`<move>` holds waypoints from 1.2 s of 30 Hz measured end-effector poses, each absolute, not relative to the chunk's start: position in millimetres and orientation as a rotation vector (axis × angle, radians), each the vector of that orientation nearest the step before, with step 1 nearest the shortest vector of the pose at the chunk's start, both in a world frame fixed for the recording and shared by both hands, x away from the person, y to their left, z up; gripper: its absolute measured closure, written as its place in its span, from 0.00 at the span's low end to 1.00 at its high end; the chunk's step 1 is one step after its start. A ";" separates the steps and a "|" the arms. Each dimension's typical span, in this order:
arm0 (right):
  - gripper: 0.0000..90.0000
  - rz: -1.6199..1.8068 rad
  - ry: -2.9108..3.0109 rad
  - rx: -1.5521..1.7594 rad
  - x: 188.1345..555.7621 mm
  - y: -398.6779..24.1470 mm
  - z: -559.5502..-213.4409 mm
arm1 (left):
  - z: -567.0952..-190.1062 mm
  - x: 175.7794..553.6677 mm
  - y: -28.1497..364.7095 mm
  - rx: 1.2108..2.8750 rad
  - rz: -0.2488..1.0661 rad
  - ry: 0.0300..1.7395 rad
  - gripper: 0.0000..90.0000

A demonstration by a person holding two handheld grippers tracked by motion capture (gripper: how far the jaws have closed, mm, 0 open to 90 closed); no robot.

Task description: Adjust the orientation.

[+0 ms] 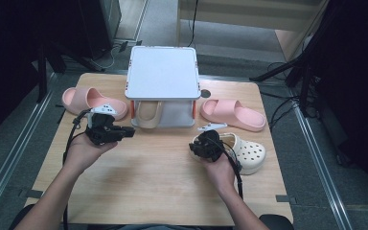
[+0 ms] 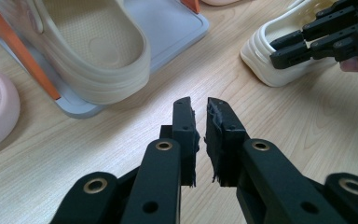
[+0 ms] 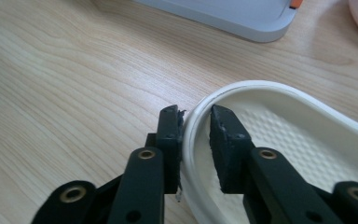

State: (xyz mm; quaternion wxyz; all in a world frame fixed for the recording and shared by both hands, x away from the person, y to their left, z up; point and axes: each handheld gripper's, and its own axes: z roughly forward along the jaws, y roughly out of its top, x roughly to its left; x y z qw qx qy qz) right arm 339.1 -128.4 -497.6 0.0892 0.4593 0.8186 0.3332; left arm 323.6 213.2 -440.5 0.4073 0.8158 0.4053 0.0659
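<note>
Cream clog (image 3: 279, 126) rim between right claw (image 3: 195, 122) jaws, unpinched; left claw (image 2: 200, 109) level, nearly shut, empty.

The place reads as a lab or test bay rather than a home: a bare wooden table (image 1: 163, 177) stands on grey carpet between metal floor rails (image 1: 9, 158), with black stands (image 1: 287, 72) and loose cables (image 1: 280, 112) from ten to two o'clock.
</note>
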 end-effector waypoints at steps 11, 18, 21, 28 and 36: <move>0.92 1.084 2.507 1.325 325.6 -109.0 -485.5 | -440.9 323.7 216.6 2.054 0.165 1.029 0.90; 0.92 1.158 2.612 1.209 301.3 -83.8 -479.3 | -441.0 323.6 217.0 2.048 0.172 1.037 0.90; 0.92 1.185 2.660 1.135 289.1 -65.6 -479.1 | -442.4 323.5 215.7 2.057 0.173 1.032 0.90; 0.92 1.164 2.760 1.022 278.3 -32.2 -496.0 | -446.2 322.3 215.8 2.062 0.171 1.033 0.90; 0.83 1.260 2.776 0.992 278.6 -35.1 -495.0 | -449.1 323.1 216.8 2.056 0.168 1.036 0.88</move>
